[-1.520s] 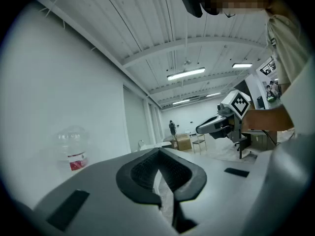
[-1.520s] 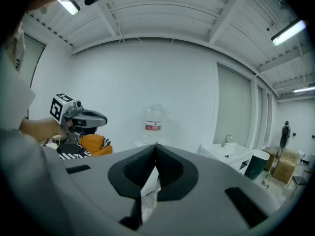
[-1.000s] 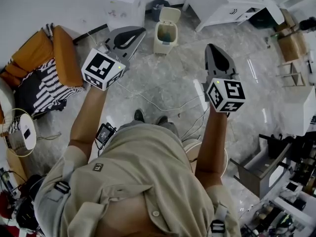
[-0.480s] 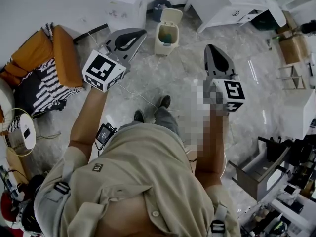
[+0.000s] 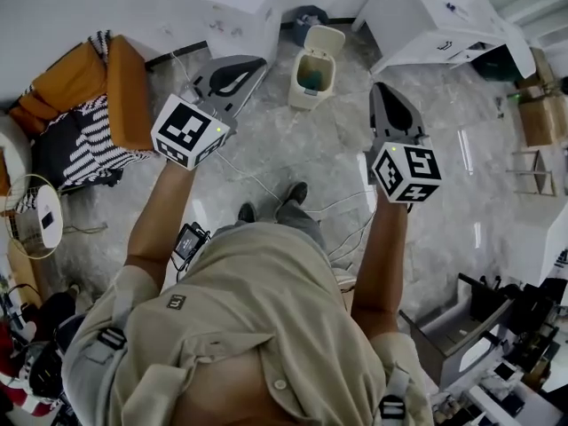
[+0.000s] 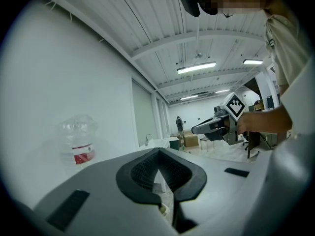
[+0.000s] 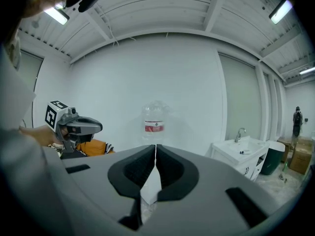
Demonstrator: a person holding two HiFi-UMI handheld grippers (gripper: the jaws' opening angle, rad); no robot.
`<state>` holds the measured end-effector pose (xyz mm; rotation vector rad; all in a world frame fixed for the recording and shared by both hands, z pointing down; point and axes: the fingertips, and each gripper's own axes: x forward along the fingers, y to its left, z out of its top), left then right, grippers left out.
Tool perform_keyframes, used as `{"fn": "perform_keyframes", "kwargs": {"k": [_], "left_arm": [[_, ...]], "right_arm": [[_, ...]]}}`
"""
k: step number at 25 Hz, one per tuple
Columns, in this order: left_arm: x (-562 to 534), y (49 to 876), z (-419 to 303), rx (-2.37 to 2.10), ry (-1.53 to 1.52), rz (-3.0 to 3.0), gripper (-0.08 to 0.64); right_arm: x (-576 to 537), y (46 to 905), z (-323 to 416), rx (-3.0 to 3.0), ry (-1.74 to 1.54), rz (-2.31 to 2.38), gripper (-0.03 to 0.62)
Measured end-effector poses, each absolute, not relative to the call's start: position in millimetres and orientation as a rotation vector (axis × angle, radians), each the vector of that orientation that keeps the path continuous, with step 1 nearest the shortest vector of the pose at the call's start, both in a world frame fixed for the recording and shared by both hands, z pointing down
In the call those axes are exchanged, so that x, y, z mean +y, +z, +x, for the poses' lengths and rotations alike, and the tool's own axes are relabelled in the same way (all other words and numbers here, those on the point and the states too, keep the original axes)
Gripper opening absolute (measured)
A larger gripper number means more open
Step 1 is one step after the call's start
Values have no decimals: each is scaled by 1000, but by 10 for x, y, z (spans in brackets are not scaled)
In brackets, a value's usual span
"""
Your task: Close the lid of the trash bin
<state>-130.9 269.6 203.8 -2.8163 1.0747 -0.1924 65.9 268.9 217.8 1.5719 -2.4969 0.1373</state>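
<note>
Head view shows the bin [image 5: 311, 76] on the floor [image 5: 302, 153] near its far edge by the wall, between a white cabinet [image 5: 238, 14] and a sink unit [image 5: 435, 20], with its lid [image 5: 325, 39] tipped up and open. The person holds the left gripper [image 5: 256, 61] and the right gripper [image 5: 380, 89] out ahead, one to each side of the bin, neither touching it. In both gripper views the jaws are pressed together with nothing between them.
</note>
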Motion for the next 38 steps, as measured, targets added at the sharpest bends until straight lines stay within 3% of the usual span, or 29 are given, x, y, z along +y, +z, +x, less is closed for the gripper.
{"fn": "perform_keyframes", "kwargs": {"k": [21, 38], "left_arm": [[1646, 2216, -233, 1230, -292, -2768, 14], [1229, 2303, 608, 1074, -380, -2814, 14]], "right_arm": [[1360, 2430, 1685, -2601, 207, 1415, 26], [1217, 2637, 2667, -2554, 306, 1596, 26]]}}
